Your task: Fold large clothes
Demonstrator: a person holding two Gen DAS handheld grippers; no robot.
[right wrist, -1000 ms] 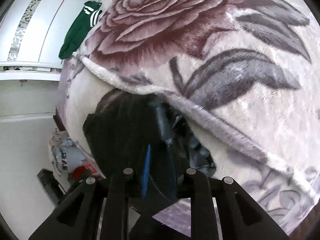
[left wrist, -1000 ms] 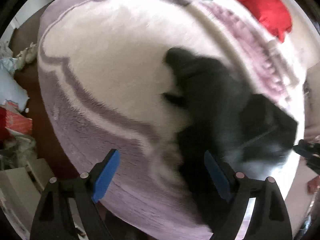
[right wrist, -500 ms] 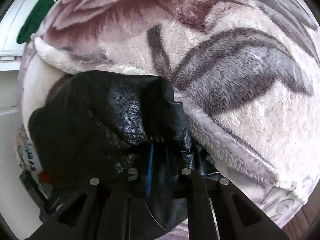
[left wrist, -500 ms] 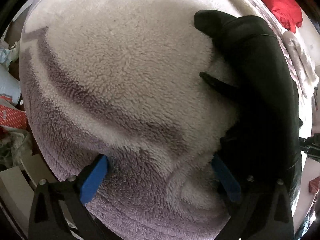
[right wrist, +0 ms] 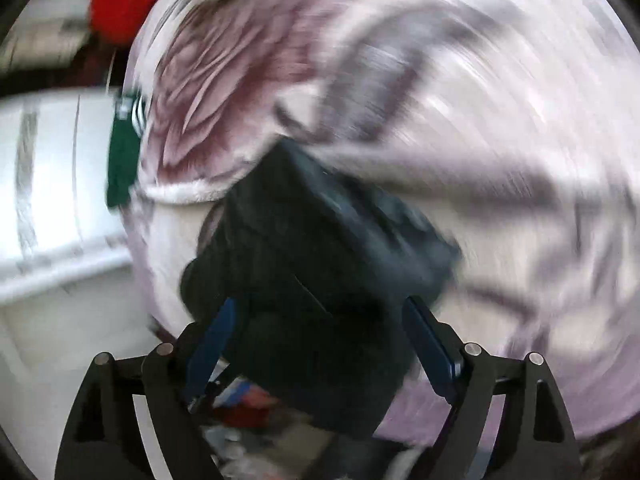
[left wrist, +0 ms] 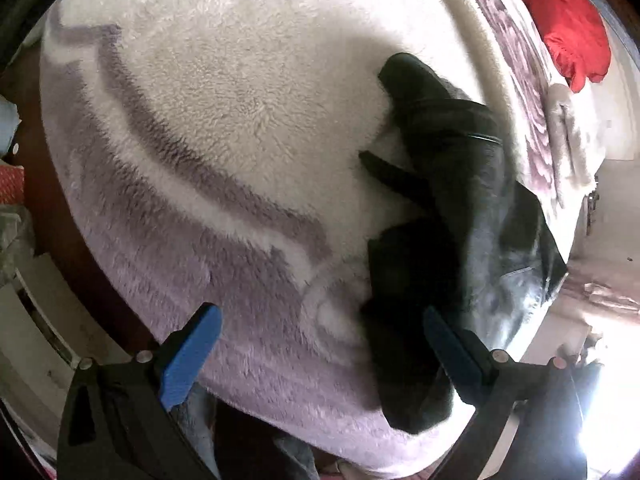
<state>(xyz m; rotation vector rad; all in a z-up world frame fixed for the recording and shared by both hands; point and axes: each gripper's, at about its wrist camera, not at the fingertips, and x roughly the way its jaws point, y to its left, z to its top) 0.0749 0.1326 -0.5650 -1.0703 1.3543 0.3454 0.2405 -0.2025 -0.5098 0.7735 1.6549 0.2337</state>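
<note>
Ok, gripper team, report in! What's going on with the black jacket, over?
Left gripper open, empty. Right gripper open, black jacket between its jaws, unpinched. Jacket bunched on fleece blanket. Right view blurred; nothing blocking.

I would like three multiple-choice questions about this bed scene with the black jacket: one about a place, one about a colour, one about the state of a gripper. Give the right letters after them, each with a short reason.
1. Where does the black jacket lie?
A. on the fleece blanket
B. on a wooden chair
C. in a basket

2. What colour is the cloth at the far corner of the bed in the left wrist view?
A. yellow
B. red
C. blue

3. How does the left gripper stand?
A. shut on the jacket
B. shut on the blanket
C. open

Answers:
1 A, since the dark leather rests directly on the pale, purple-patterned pile.
2 B, since the crumpled cloth there is bright red.
3 C, since its blue fingers stand wide apart with only blanket and the jacket's edge between them.
</note>
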